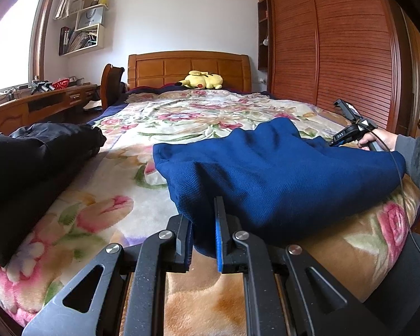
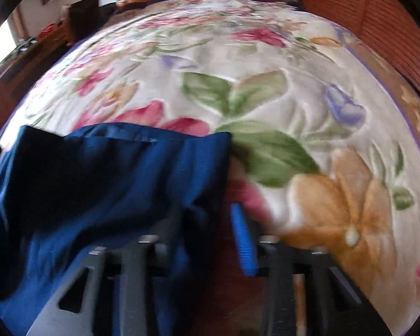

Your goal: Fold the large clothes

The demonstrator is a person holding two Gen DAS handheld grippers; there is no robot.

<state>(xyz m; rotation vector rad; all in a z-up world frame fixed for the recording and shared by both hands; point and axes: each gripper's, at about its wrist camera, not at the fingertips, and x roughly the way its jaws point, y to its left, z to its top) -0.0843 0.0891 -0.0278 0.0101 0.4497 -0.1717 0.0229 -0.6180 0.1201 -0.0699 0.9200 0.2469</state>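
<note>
Step in hand, as I judge it: squaring up the blue garment (image 1: 266, 173) for its next fold. It lies bunched along the near edge of the bed (image 1: 182, 117), towards the near right corner, on the floral blanket.

Doing it well, biggest concern first:
- Garment body: there's a hump in the middle, so I'd pull both ends apart w/ even tension till it lies flat. Folding over a hump gives a crooked crease.
- Near hem: my left gripper (image 1: 203, 232) is clenched on it right at the bed's near edge. Keep that pinch low and steady as the anchor.
- Right side: my right gripper (image 2: 207, 229) is at the garment's right end, w/ blue cloth draped over one finger and lying btwn the two. That view is blurred, so I can't tell if it's actually pinching or loose. I'd make sure it has the full edge, not just one layer, before lifting.
- Blanket pile looks grippy, so lift and carry the cloth, don't drag it.
- Keep clear of the black garment (image 1: 36, 154) at the near left corner.

Count:
- bed: 1
- garments: 2 (1 blue, 1 black)
- plush toy (image 1: 201, 79): 1, yellow, at the headboard edge
- grippers: 2
</note>
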